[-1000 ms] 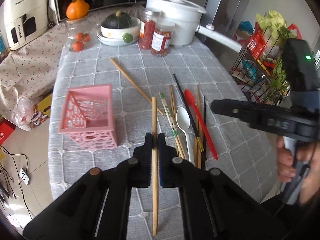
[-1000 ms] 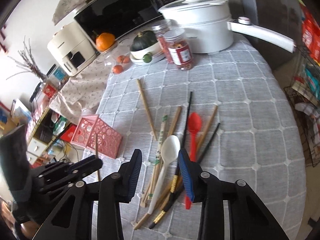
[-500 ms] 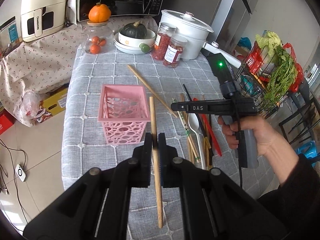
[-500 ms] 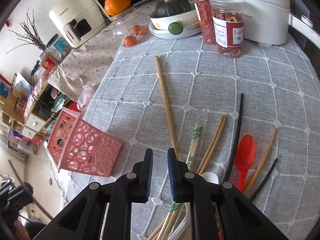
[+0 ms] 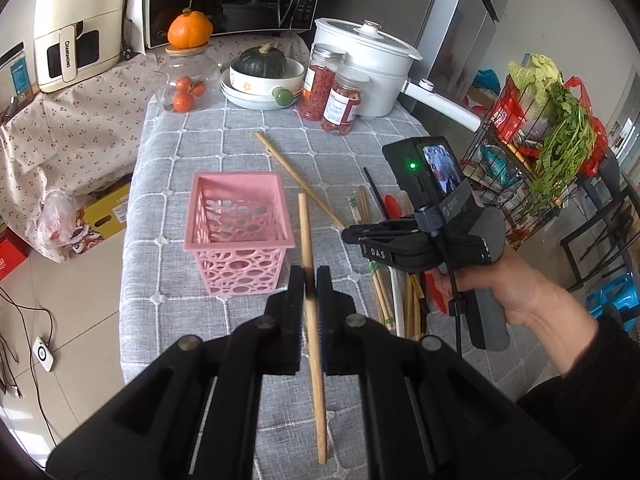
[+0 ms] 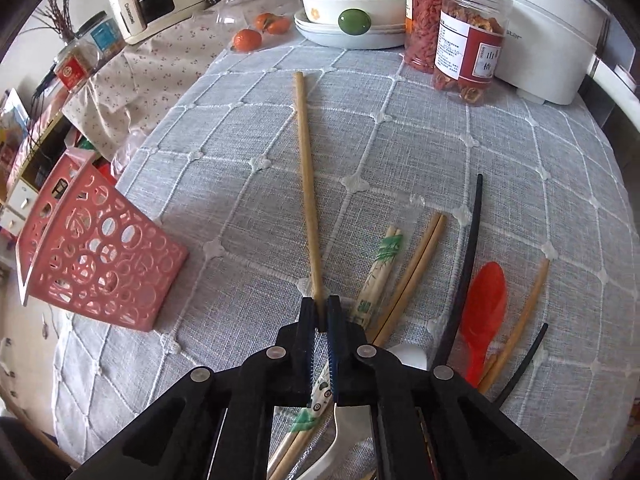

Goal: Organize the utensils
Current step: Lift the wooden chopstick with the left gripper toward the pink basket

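My left gripper (image 5: 309, 276) is shut on a long wooden chopstick (image 5: 305, 232), held in the air just right of the pink lattice basket (image 5: 240, 268). My right gripper (image 6: 320, 308) is low over the grey cloth, shut on the near end of another long wooden chopstick (image 6: 306, 168) that lies flat. In the left wrist view, a hand holds the right gripper (image 5: 350, 236). Beside it lie a wrapped chopstick pair (image 6: 380, 268), a bare wooden pair (image 6: 416, 268), black chopsticks (image 6: 468, 256), a red spoon (image 6: 482, 304) and a white spoon (image 6: 408, 356).
Two jars (image 5: 338, 100), a white pot (image 5: 368, 64), a bowl with a squash (image 5: 264, 76) and a glass jar of tangerines (image 5: 186, 88) line the table's far end. A wire rack with greens (image 5: 552, 140) stands off the right side. The floor drops away at left.
My right gripper came down toward the table, moved over to the lone long chopstick and closed on its near end. My left gripper still holds its chopstick.
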